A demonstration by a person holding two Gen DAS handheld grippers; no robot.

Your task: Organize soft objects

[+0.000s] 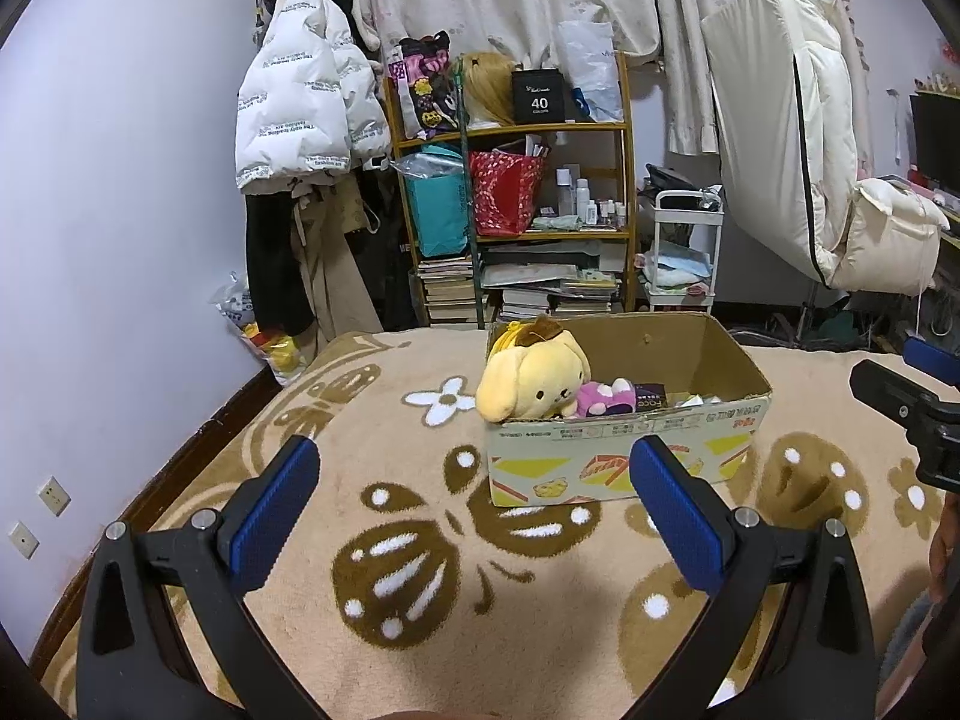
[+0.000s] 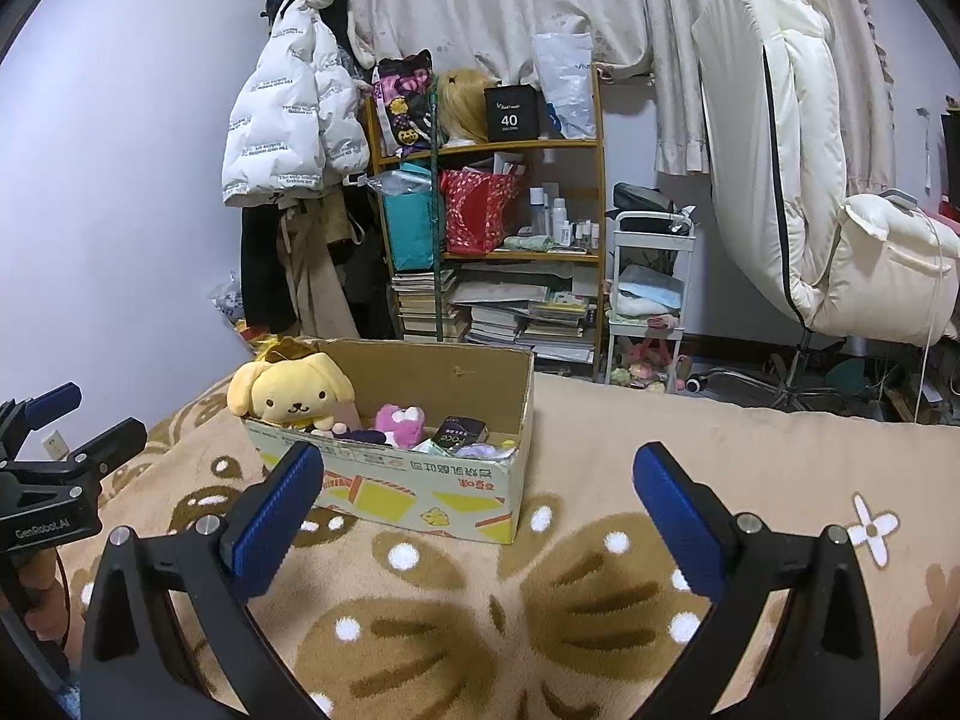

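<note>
Here, the moment as labelled from the grippers outward.

Left gripper [image 1: 474,510]: jaws spread wide apart, nothing between the blue pads; it hangs over the blanket a little short of the box.

Right gripper [image 2: 471,516]: likewise wide apart and empty, held beside the left one and facing the same box.

Cardboard box [image 2: 456,495]: stands open-topped on the bed, near both grippers but touched by neither.

Yellow dog plush [image 2: 294,396]: sits at the left end of the box, its head and one ear above and over the rim.

Pink plush [image 2: 399,423]: lies inside the box, just beside the yellow one.

Other contents: a small dark packet [image 2: 459,433] and some pale soft items lie at the right end; too small to name.

Progress: judged nearly or wholly done, since no soft toy shows loose on the blanket in either view and both grippers carry nothing. What might remain is tucking the yellow plush fully below the rim.

Surface: a bed covered by a tan blanket [image 1: 420,540] with brown butterfly and white flower patterns.

Room: a wooden shelf [image 1: 624,180] stacked with bags, bottles and books stands behind; a white puffer jacket [image 1: 300,96] hangs at its left, a small white cart [image 1: 684,252] and a cream reclining chair [image 2: 810,180] at its right, curtains above.
</note>
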